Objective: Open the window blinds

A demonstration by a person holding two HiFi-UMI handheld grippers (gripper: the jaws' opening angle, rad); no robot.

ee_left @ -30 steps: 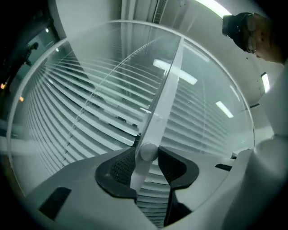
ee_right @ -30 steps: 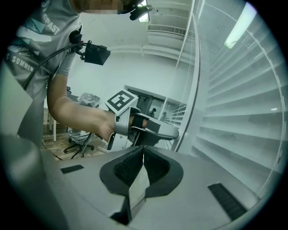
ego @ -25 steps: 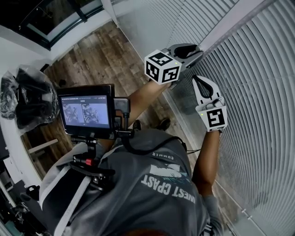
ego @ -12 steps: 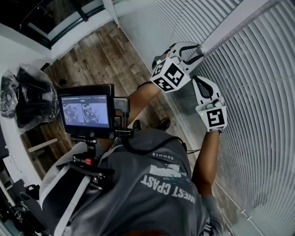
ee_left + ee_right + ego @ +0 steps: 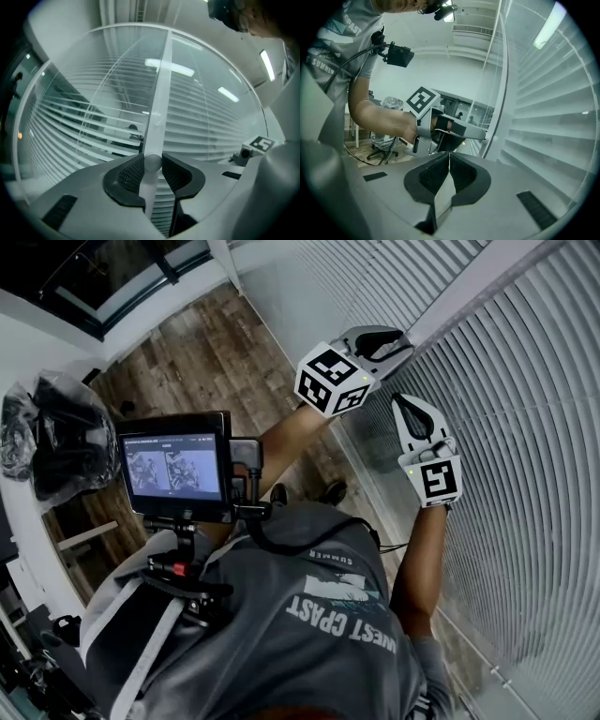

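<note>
The left gripper [image 5: 397,341] [image 5: 152,162] is clamping its black ribbed pads onto the rounded lower end of the long white plastic wand [image 5: 480,285] [image 5: 160,89], one pad pressing in from each side. The wand is slanting up and away from the jaws, lying across the white horizontal-slat window blinds [image 5: 525,437] [image 5: 89,117]. The left gripper's black-and-white marker cube [image 5: 330,378] is sitting just behind the jaws in the head view. The right gripper [image 5: 403,402] [image 5: 448,158] is hovering just beside the left one, its jaws pressed together with nothing between them, pointing towards the slats [image 5: 553,117]. From its own view, the left gripper is showing ahead, holding the wand's [image 5: 502,84] lower end. Further out, a small black monitor [image 5: 176,468] is glowing on the person's chest rig, above the brown wooden plank floor [image 5: 187,362].
</note>
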